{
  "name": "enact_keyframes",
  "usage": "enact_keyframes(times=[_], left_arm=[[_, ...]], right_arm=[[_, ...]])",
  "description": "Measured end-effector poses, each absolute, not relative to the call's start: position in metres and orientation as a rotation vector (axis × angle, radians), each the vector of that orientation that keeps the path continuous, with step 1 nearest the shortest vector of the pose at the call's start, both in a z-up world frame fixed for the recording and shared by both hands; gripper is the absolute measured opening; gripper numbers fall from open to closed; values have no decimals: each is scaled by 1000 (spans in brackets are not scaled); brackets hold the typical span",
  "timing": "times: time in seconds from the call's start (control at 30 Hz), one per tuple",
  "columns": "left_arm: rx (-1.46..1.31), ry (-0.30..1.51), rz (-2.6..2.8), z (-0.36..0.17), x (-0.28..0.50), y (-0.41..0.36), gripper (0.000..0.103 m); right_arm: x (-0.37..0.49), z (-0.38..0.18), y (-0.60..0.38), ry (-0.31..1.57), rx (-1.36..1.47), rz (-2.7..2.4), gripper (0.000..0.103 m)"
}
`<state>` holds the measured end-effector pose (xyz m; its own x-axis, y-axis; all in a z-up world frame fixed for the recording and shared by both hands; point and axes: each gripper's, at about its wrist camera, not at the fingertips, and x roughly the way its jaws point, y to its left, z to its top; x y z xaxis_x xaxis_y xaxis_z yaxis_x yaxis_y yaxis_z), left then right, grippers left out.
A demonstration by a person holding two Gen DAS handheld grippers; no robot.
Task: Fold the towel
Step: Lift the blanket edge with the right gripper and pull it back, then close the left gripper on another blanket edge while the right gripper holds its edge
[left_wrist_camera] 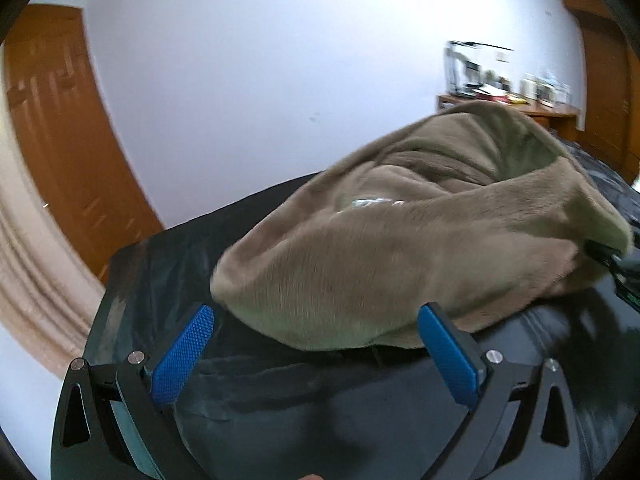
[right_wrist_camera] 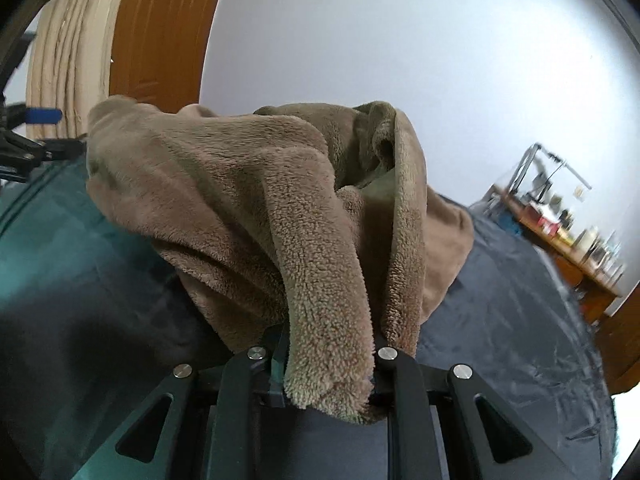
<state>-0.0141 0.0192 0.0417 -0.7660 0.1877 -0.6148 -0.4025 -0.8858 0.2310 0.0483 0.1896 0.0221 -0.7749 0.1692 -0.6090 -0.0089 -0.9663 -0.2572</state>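
A brown fleece towel (left_wrist_camera: 420,248) lies bunched in a heap on a dark teal table (left_wrist_camera: 168,280). My left gripper (left_wrist_camera: 316,332) is open, its blue pads (left_wrist_camera: 182,360) standing wide apart just in front of the towel's near edge, with nothing between them. In the right wrist view the towel (right_wrist_camera: 248,184) rises in folds, and my right gripper (right_wrist_camera: 328,364) is shut on a corner of it that hangs down over the jaws. The right gripper's pads are hidden by the cloth. The left gripper (right_wrist_camera: 40,115) shows at the far left of that view.
A white wall stands behind the table. A wooden door (left_wrist_camera: 60,120) and a beige curtain (left_wrist_camera: 24,248) are on the left. A wooden sideboard (left_wrist_camera: 512,104) with a glass tank and several small items sits at the back right.
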Motion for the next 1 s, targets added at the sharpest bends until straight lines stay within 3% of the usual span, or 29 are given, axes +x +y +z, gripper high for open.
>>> enact_keyframes(times=[0.23,0.53,1.0], left_arm=[[-904,491,2590,47,-22,8,103],[-957,461,2536,54,-34,-8,102],[-999,580,2297,13,-29,13,100]], right_arm=[[51,30,219,-172,-959,2895,21],[56,28,230,-137,-954,2897,21],[61,32,243,-84,-954,2859,21]])
